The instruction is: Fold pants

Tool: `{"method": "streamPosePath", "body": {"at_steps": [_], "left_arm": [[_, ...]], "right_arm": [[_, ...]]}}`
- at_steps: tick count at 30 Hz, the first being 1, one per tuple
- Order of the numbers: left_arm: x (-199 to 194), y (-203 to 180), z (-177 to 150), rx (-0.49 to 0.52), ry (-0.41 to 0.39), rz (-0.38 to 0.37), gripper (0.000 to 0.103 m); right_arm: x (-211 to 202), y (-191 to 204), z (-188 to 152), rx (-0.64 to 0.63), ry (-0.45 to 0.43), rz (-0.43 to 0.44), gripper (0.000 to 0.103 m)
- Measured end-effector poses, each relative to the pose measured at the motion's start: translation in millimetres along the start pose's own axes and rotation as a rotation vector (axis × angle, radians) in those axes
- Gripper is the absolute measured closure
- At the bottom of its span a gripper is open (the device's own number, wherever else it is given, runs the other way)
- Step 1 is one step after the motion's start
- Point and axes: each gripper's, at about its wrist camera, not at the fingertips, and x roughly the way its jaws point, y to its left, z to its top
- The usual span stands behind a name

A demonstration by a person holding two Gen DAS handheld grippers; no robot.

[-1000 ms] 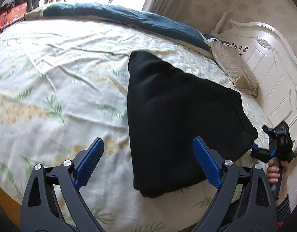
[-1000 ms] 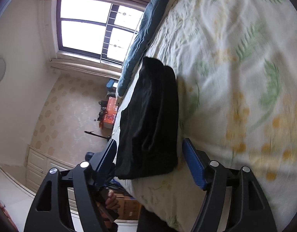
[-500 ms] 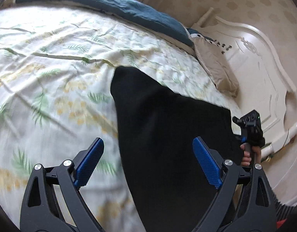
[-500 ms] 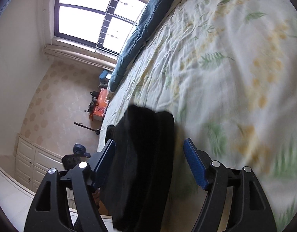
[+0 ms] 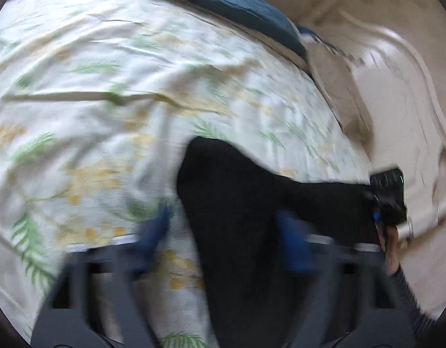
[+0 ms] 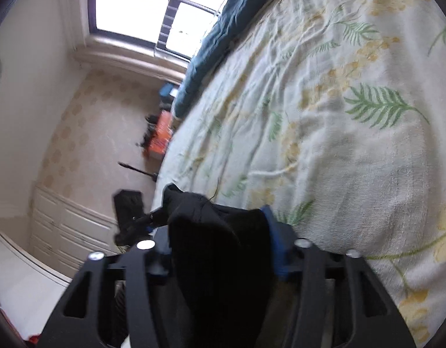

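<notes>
Leaf-print bedsheet (image 5: 112, 92) carries folded black pants (image 5: 252, 217). Left claw (image 5: 226, 232) gapes wide, straddling their edge; right claw (image 6: 220, 226) is narrowed around the fabric.

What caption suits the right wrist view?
Right claw straddling folded black pants at the edge of a fern-print bedspread.

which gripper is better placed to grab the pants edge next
Right, probably. In its own view the black pants already bunch between the right gripper jaws. The left gripper jaws stand wide, straddling only one edge, and that view is blurred.
</notes>
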Motion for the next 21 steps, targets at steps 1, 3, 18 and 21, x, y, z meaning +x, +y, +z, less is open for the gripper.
{"method": "streamPosePath", "body": {"at_steps": [1, 3, 18, 21], "left_arm": [[0, -4, 0, 0.006, 0.0, 0.015, 0.058], [-3, -7, 6, 0.021, -0.016, 0.019, 0.07], [13, 20, 75, -0.046, -0.065, 0.104, 0.073], [18, 23, 73, -0.046, -0.079, 0.102, 0.07]], "right_arm": [[-1, 1, -1, 0.0, -0.007, 0.001, 0.066], [-3, 5, 1, -0.014, -0.023, 0.005, 0.069], [27, -2, 72, 0.03, -0.076, -0.029, 0.074], [32, -21, 69, 0.069, -0.066, -0.036, 0.074]]}}
